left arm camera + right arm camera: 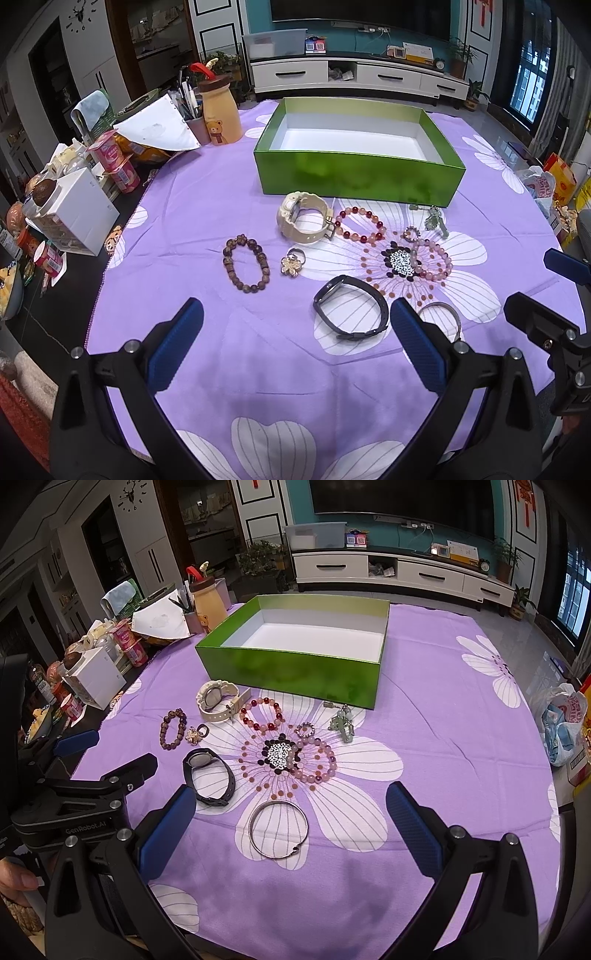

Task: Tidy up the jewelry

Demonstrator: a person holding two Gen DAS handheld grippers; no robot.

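Both the left gripper (295,347) and right gripper (291,834), jaws apart and empty, hover over a thin silver bangle (277,830), probably light, rigid and slippery, best pinched across its rim for the green box (295,664).

I see a purple flowered tablecloth (207,206) covering the table, with a bear-printed bottle (221,116), a pen cup (197,127) and pink yogurt cups (116,162) crowding its left edge. Beyond, a white TV cabinet (354,75) stands under a dark television (360,14), and a plastic bag (563,723) sits at the right.
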